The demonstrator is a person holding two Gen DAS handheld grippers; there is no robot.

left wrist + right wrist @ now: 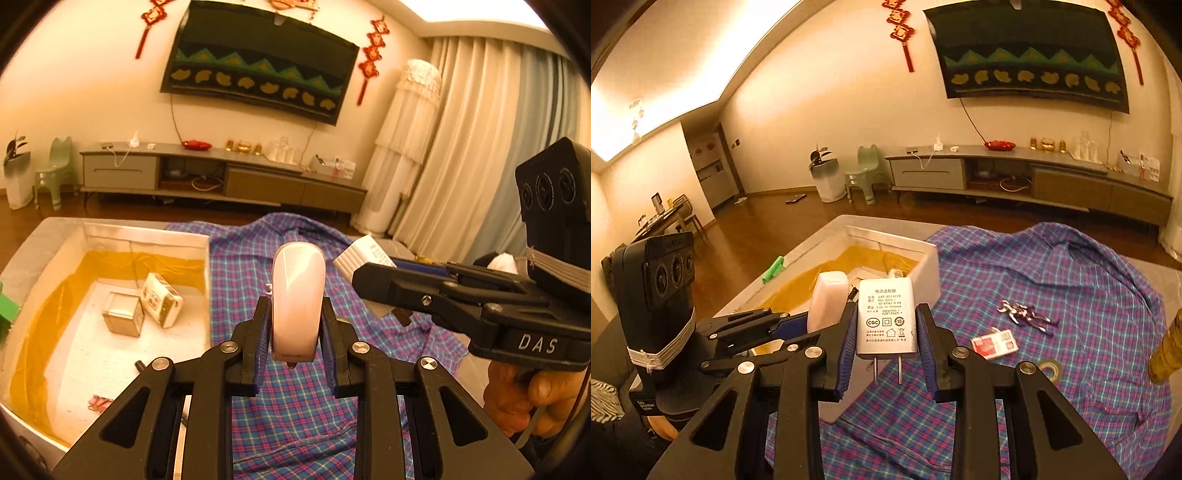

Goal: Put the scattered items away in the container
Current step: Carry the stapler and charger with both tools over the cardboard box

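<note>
My left gripper (295, 306) is shut on a white rounded plastic item (298, 291), held upright over the plaid shirt (295, 398), just right of the container. The container is a white box (147, 236) with a yellow lining. It holds a small silver box (123, 314), a white charger (162, 304) and a pink scrap (99, 402). My right gripper (886, 314) is shut on a white power adapter (886, 321), prongs toward the camera, near the box's (897, 236) right wall. On the shirt lie a purple figure (1027, 315), a red-and-white packet (995, 343) and a tape roll (1049, 369).
A green item (774, 269) lies on the table left of the box. A yellow bottle (1167, 350) stands at the right edge. The right gripper (369, 273) with its adapter hangs close to the right of my left gripper. A TV cabinet (221, 173) lines the far wall.
</note>
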